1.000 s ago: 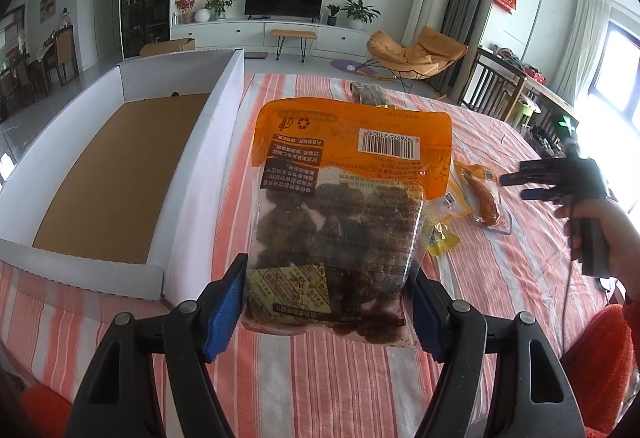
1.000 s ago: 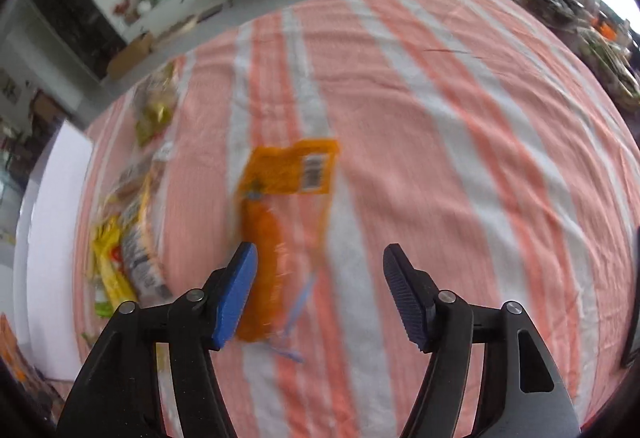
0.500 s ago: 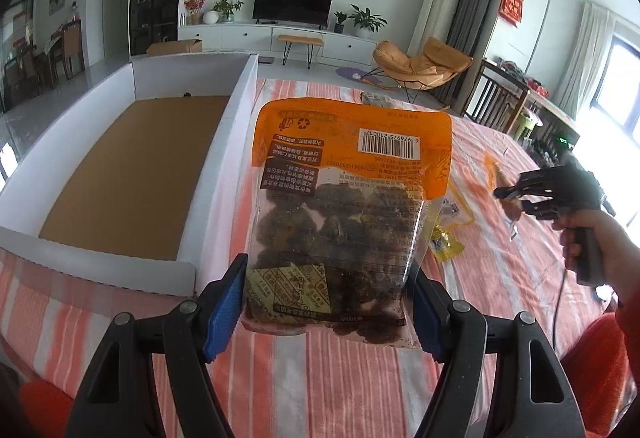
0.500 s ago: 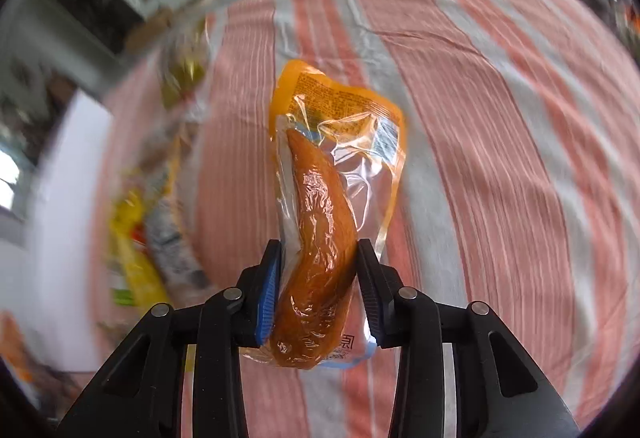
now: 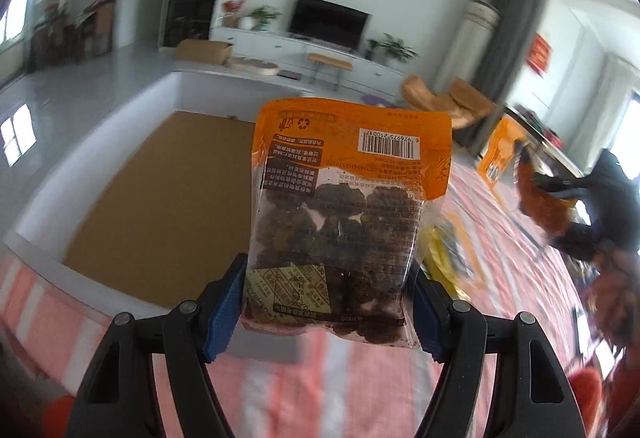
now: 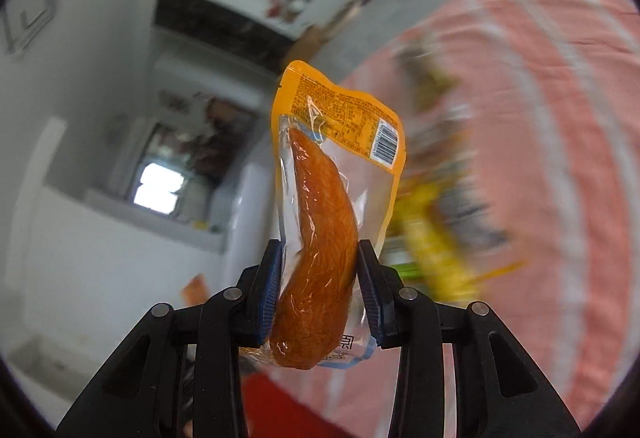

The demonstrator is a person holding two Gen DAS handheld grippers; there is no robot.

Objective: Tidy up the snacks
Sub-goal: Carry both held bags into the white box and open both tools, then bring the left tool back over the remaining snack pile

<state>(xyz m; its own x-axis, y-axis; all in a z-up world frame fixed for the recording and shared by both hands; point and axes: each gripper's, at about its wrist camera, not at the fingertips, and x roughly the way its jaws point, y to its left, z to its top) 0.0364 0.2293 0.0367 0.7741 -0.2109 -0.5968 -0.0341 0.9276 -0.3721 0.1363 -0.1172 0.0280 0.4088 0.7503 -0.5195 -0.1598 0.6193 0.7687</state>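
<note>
Both packs now ride clear of the striped counter (image 5: 360, 390), the sausage pack lifted off it since a second ago.

Left gripper (image 5: 326, 302) clamps the lower end of the dark-snack pouch (image 5: 344, 222), held beside the open cardboard box (image 5: 160, 206); right gripper (image 6: 318, 292), closed narrow, pinches the sausage pack (image 6: 320, 238) across its firm meat. Each looks light, with slick, floppy film, so the filled lower part seems the safest hold.
</note>
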